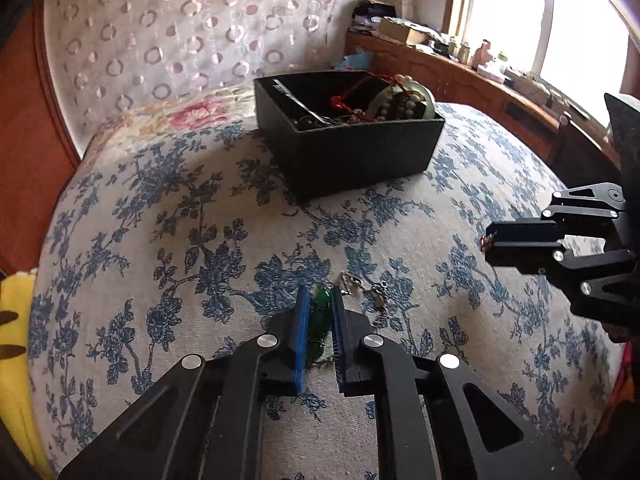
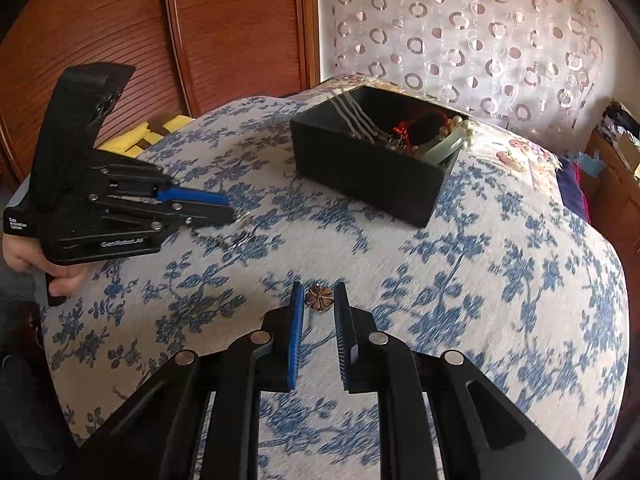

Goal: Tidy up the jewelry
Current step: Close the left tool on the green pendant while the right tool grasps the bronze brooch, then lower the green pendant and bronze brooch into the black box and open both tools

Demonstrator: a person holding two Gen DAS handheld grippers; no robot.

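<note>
With your left gripper point(image 1: 320, 300) clamping the green bead strand point(image 1: 319, 322) lengthwise and your right gripper point(image 2: 319, 294) pinching the brown flower pendant point(image 2: 319, 298), you're facing the black jewelry box point(image 1: 352, 148) straight ahead, the left nearer.

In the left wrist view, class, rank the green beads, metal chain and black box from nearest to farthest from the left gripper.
1. Green beads: between the left gripper pads.
2. Metal chain: just right, on the bedspread.
3. Black box: far ahead.

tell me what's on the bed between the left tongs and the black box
Nothing: in the left wrist view only bare floral bedspread runs from the left tongs, shut on green beads, to the black box.
</note>
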